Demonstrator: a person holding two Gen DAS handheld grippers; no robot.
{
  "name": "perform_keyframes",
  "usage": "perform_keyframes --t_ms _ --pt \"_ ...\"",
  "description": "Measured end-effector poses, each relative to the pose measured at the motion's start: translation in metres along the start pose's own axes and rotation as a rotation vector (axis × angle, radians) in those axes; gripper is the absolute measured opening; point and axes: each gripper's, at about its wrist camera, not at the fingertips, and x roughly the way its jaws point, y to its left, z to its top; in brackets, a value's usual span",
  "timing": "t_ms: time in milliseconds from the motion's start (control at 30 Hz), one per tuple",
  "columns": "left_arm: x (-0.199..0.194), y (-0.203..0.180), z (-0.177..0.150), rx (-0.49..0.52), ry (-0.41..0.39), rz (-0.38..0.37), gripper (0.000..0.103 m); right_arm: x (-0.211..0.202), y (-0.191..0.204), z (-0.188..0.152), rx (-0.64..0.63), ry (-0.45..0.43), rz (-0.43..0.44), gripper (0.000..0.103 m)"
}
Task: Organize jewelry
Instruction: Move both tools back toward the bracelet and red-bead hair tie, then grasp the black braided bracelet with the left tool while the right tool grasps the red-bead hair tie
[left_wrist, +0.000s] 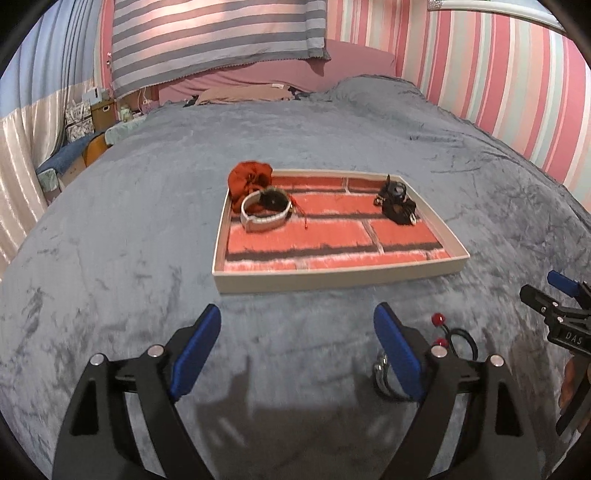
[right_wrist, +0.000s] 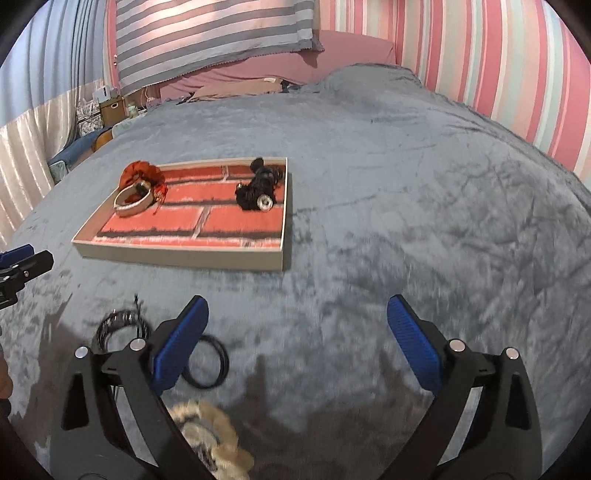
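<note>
Both claws hang wide open and empty over the grey bed cover. The right claw (right_wrist: 295, 339) has loose pieces lying to its left and close in: a black ring (right_wrist: 207, 363) partly tucked under its left finger, a dark beaded bracelet (right_wrist: 122, 325) further left, and a cream fluffy piece (right_wrist: 210, 435) beneath the claw's frame. In the left wrist view these pieces sit on the right side of the left claw (left_wrist: 297, 350): the ring (left_wrist: 461, 341) with two red beads (left_wrist: 438, 328) just past its right finger. So the loose pieces lie between the two claws, and by my reckoning the right one is nearer the ring. The tray (right_wrist: 177, 253), brick-patterned inside, lies ahead of both, already holding a white bangle (right_wrist: 133, 201), a red pouch (right_wrist: 142, 171) and a black tangle (right_wrist: 258, 188).
</note>
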Motion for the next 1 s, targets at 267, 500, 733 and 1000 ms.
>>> perform_keyframes --t_ms 267,500,733,1000 --pt "0.003 -0.01 -0.014 -0.005 0.045 0.001 0.083 0.015 0.007 -0.016 0.011 0.078 0.03 0.078" --pt "0.02 -0.031 -0.03 0.002 0.107 -0.031 0.083 0.042 0.025 -0.03 -0.02 0.173 0.053 0.067" --pt "0.049 -0.047 -0.041 0.02 0.193 -0.038 0.082 0.061 0.031 -0.036 -0.039 0.234 0.055 0.06" --pt "0.068 -0.047 -0.045 0.047 0.22 -0.027 0.057 0.07 0.042 -0.033 -0.093 0.263 0.029 0.052"
